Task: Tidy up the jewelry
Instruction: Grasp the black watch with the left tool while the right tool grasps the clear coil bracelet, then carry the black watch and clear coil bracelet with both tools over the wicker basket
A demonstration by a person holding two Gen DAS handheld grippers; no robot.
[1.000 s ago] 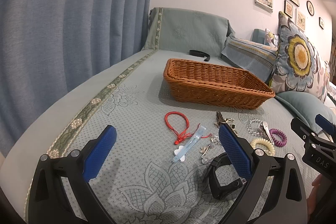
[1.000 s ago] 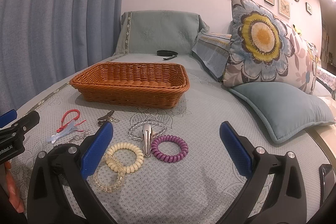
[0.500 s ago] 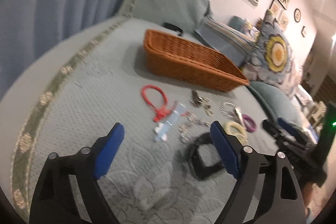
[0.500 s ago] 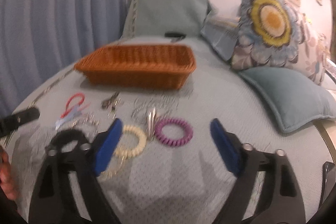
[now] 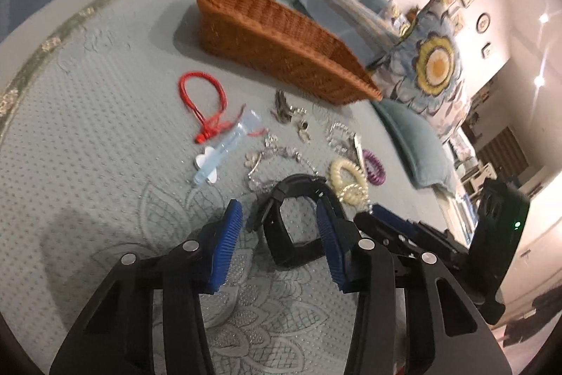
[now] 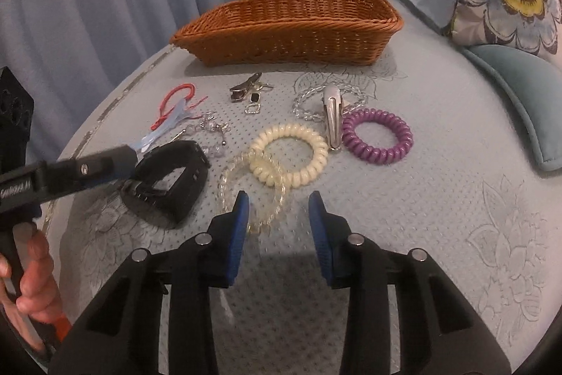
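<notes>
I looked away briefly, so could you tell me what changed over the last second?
Both tongs tipped down toward the bedspread and their jaws have just been closing, nothing gripped: left tongs near the black watch, right tongs near the clear coil band. Jewelry and basket stayed put.

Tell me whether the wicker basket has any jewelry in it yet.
Cannot tell: both views show the wicker basket from low, hiding its floor. No piece shows above its rim; the jewelry visible lies on the bedspread.
</notes>
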